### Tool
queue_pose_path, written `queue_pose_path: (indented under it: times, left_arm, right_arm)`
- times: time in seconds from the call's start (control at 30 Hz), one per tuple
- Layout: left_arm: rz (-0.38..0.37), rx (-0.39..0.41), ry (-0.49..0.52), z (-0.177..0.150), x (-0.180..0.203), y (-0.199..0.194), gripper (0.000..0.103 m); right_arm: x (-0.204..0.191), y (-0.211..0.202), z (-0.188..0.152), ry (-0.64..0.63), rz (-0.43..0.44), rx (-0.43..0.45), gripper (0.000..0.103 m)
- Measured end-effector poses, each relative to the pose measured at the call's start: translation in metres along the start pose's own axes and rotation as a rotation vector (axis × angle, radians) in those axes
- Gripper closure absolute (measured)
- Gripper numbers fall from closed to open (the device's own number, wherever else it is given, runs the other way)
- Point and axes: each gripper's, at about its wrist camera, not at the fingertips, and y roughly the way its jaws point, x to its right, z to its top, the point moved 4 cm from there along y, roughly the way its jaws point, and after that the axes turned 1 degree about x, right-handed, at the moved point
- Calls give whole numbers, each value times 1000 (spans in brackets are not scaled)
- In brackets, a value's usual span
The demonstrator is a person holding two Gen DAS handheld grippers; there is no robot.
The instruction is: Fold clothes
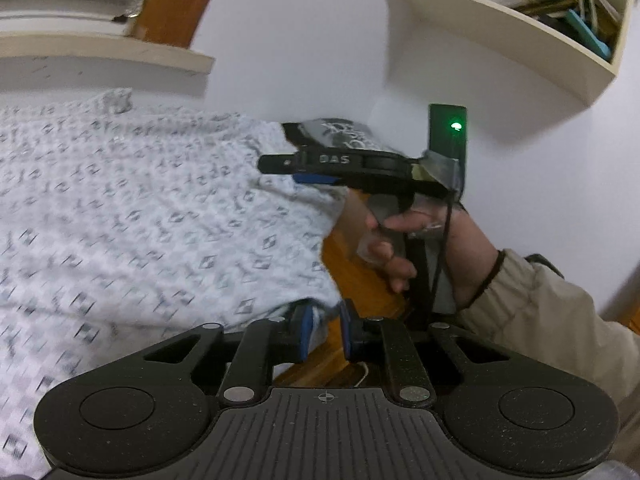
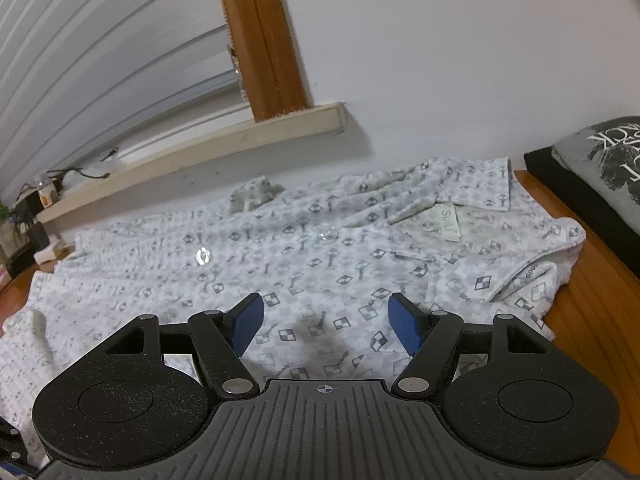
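Wooden table (image 2: 592, 280), patterned shirt (image 2: 280, 248), parted right tongs (image 2: 326, 324)

Left gripper (image 1: 325, 334): matte black speckled body with two round side lobes, each bearing a recessed disc; ribbed grey central plate marked with a small crosshair; black linkage bars pinned by silver rivets; blue textured pads (image 1: 305, 330) on the fingers. Right gripper (image 2: 325, 322): identical build, with black lobes, a ribbed plate bearing a crosshair, silver pivots and blue pads (image 2: 406, 326). In the left wrist view it appears side-on, lettered "DAS", with a black upright module (image 1: 448, 136) showing a green light, grey tape and a thin black cable. Right hand (image 1: 424, 248): bare skin, dark cord at the wrist, beige sleeve (image 1: 552, 320).
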Motion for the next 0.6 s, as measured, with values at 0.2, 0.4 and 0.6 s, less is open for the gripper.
queue_pose_path:
  times: [0.2, 0.4, 0.6]
  left_arm:
    - [7, 30, -59, 15, -12, 1, 64]
    - [-25, 37, -171, 26, -32, -2, 101]
    - [-23, 131, -214, 42, -43, -34, 101]
  right_arm:
    - [-2, 1, 0, -8, 3, -7, 35]
    - [-2, 2, 0, -10, 13, -14, 34]
    - [-2, 3, 0, -12, 23, -21, 34]
